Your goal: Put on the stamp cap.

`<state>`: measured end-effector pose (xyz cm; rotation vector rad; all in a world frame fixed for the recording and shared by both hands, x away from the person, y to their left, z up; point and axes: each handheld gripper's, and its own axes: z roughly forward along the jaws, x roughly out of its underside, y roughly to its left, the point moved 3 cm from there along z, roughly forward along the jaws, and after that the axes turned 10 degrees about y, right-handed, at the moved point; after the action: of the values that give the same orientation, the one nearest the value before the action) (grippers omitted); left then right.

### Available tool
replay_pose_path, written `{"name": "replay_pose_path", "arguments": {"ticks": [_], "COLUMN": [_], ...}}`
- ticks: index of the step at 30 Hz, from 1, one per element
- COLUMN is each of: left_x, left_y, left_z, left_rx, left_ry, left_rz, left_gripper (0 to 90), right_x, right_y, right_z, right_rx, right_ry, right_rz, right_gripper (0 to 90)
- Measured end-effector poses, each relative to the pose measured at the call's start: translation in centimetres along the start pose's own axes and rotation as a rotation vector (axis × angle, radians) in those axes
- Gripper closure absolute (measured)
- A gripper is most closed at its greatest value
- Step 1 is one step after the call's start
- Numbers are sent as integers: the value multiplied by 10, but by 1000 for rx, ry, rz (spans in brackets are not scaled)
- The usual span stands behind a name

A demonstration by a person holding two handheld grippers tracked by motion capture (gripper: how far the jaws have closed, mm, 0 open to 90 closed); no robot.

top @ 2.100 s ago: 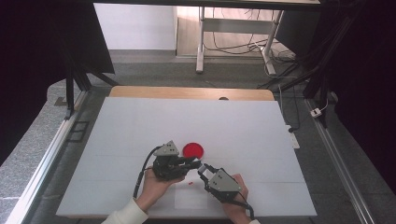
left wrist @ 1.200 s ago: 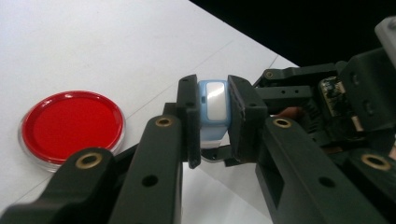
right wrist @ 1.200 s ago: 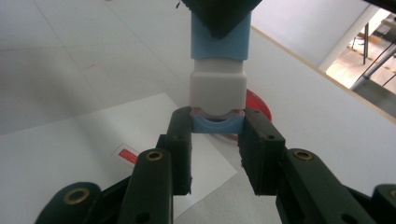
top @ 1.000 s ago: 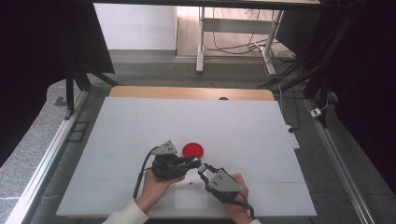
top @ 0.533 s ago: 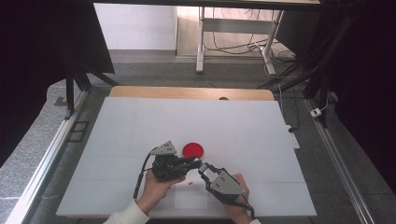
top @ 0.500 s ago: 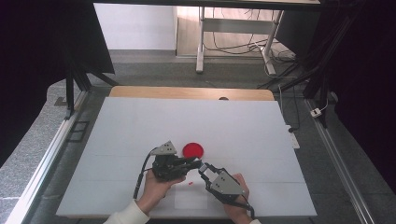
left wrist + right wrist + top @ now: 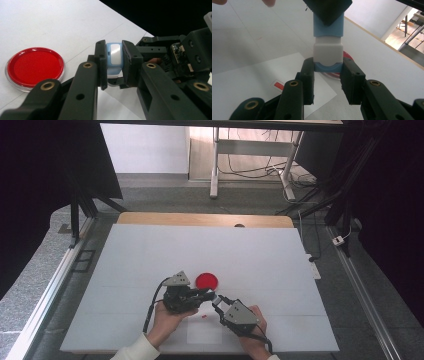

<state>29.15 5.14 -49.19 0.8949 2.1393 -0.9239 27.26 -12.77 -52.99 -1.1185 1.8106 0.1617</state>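
A small blue-and-white block [image 7: 114, 53] is held just above the white table between the two grippers, near the front edge. My left gripper [image 7: 114, 62] is shut on its blue end, coming in from the left in the high view [image 7: 209, 295]. My right gripper [image 7: 328, 72] meets it from the right [image 7: 216, 300]. Its jaws have just been opening slightly, but the pads still touch both sides of the block's [image 7: 328, 50] other blue end. A round red dish [image 7: 206, 280] lies flat on the table just behind the grippers.
A white paper sheet [image 7: 204, 332] lies under the hands, with a small red label [image 7: 279, 85] beside it. The white tabletop [image 7: 150, 255] stretches wide to the left, right and back, up to a wooden strip [image 7: 200, 219]. Dark frames and cables stand beyond the table.
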Motion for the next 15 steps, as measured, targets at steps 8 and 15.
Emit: {"name": "replay_pose_path", "arguments": {"ticks": [8,15], "left_x": [-1,-4], "left_y": [1,7], "left_z": [-3,-14], "left_rx": [-5,-21], "left_ry": [-15,-41], "left_rz": [3,7], "left_gripper": [758,758], "right_x": [1,6], "right_y": [-4,-12], "right_z": [0,-4], "right_rx": [-30,-74], "right_ry": [-1,9], "right_rz": [28,58], "right_gripper": [538,480]}}
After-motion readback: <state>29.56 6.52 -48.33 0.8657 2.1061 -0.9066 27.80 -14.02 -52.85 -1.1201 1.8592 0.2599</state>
